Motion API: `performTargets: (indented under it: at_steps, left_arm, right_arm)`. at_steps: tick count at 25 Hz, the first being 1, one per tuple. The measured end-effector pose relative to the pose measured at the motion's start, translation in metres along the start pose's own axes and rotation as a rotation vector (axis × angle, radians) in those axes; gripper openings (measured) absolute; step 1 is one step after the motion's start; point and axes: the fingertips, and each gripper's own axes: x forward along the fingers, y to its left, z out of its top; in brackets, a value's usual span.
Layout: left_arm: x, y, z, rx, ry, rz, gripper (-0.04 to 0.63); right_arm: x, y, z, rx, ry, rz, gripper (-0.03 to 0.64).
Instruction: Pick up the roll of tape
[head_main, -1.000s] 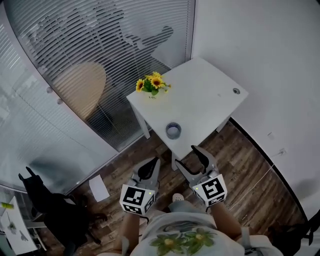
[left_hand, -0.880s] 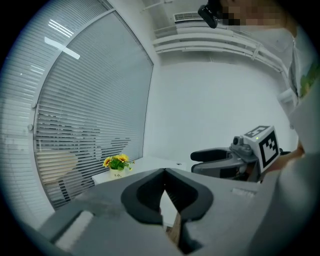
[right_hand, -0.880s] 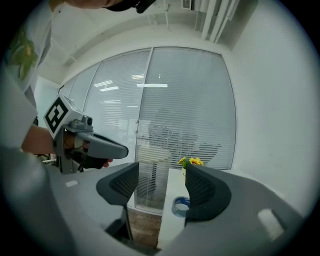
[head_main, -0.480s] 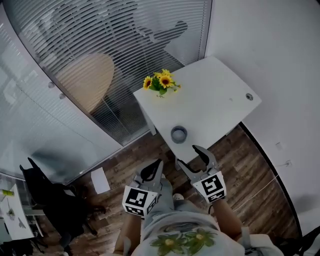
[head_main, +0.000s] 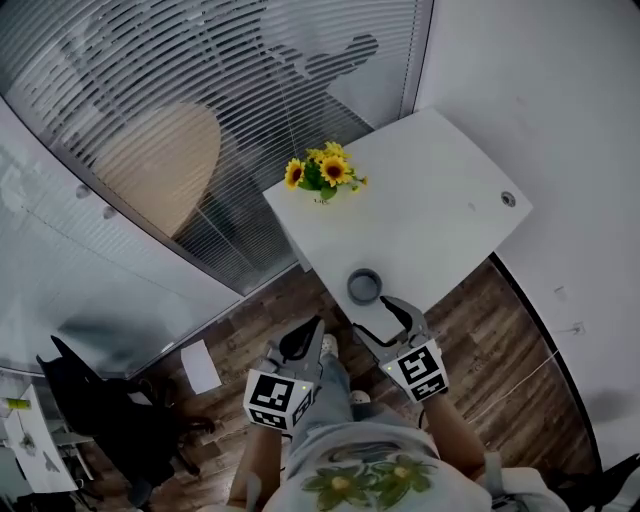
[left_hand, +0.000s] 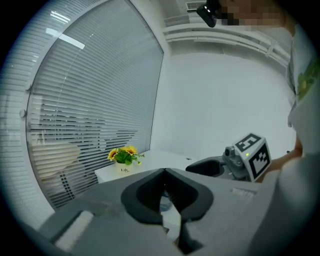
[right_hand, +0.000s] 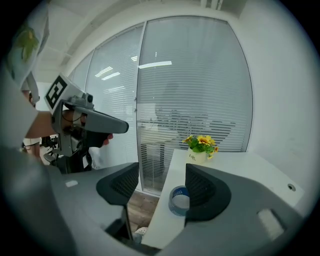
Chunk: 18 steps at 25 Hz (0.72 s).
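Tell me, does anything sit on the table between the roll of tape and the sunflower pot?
Nothing: only bare white table lies between the roll of tape and the sunflower pot, clearest in the head view.

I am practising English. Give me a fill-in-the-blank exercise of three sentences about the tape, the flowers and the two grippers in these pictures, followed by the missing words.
1. The roll of tape lies on the white ___, near the edge that faces the grippers.
2. The sunflowers have ___ petals.
3. Of the left gripper and the right gripper, only the ___ one has its jaws apart.

Missing words: table; yellow; right.
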Motion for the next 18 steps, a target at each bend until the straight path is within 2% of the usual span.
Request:
performTargets:
  at_steps: [6, 18]
  left_arm:
    - [0.03, 0.033, -0.005, -0.021, 0.04, -0.006, 0.005]
    - [0.055, 0.072, -0.018, -0.054, 0.1, -0.004, 0.005]
  right_arm:
    - [0.043, -0.017, -0.021, -0.004, 0.095, 0.034, 0.278]
    - [0.096, -0.026, -0.074, -0.069, 0.293, 0.107, 0.213]
